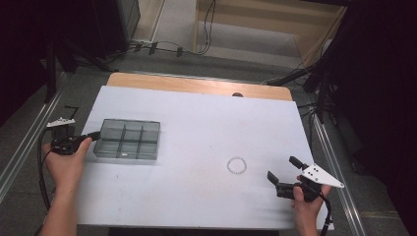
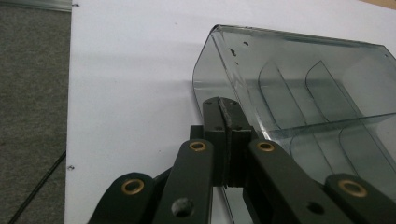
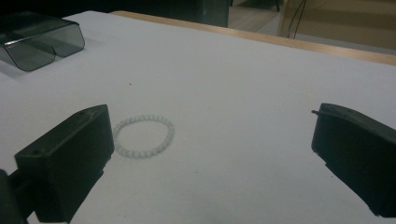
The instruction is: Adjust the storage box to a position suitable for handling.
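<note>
Two forearms reach in from the near edge of a table (image 1: 196,206) covered with a white sheet, and each hand holds a black two-jaw gripper. On the person's left, the left gripper (image 1: 94,134) sits at the table's left edge with its jaws pressed fully together. Seen from the left gripper view, the closed tips (image 2: 225,108) rest against the rounded near corner of a smoky clear plastic box (image 2: 299,98); whether they pinch its thin wall or merely touch it is hard to tell. That box (image 1: 129,139) lies flat on the left part of the sheet, divided inside into small compartments.

On the person's right, the right gripper (image 1: 283,169) hovers low near the front right corner, with a grey three-cornered plate on top and its jaws spread wide with nothing between them. A small bracelet (image 1: 237,165) of pale beads lies flat on the sheet just beyond and to the left of those jaws, well apart from the box. From the right gripper view, the bracelet (image 3: 144,136) sits just beside the left jaw, not touching it.
</note>
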{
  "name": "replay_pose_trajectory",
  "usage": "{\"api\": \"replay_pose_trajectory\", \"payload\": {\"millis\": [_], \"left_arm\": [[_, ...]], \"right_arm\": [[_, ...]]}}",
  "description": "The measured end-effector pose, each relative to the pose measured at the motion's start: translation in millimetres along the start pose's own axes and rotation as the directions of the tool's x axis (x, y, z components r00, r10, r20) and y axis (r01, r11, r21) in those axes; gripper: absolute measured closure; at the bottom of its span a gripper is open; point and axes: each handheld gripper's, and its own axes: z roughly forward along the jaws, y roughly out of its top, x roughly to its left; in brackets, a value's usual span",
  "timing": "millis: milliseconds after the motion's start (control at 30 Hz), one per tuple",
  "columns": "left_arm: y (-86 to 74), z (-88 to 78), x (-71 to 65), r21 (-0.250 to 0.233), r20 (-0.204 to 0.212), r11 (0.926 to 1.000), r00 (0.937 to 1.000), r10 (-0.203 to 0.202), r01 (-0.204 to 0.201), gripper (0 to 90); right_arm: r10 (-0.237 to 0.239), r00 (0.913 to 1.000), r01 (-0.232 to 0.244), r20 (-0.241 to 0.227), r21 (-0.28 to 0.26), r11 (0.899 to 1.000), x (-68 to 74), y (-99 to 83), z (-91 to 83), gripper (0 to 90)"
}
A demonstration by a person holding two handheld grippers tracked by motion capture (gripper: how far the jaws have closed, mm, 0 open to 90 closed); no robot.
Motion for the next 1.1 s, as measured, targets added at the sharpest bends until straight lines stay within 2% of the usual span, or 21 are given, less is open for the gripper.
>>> {"api": "replay_pose_trajectory", "payload": {"millis": [367,1000,1100], "left_arm": [[-1.9,-0.1,-2.0,-0.011,-0.007,0.9999,1.0,-0.004,0.004,90.0],[-2.9,7.8,-20.0,0.008,0.022,0.9997,0.9995,0.021,-0.021,90.0],[-3.0,8.9,-22.3,0.014,0.042,0.9997,0.999,0.017,-0.017,90.0]], "right_arm": [[-0.008,1.0,0.008,-0.004,0.0,1.0,1.1,0.3,0.7,0.0],[-0.012,0.9999,0.012,-0.005,0.003,1.0,1.0,0.4,1.3,0.0],[-0.01,0.9999,0.01,-0.006,0.004,1.0,1.0,0.5,1.0,0.0]]}}
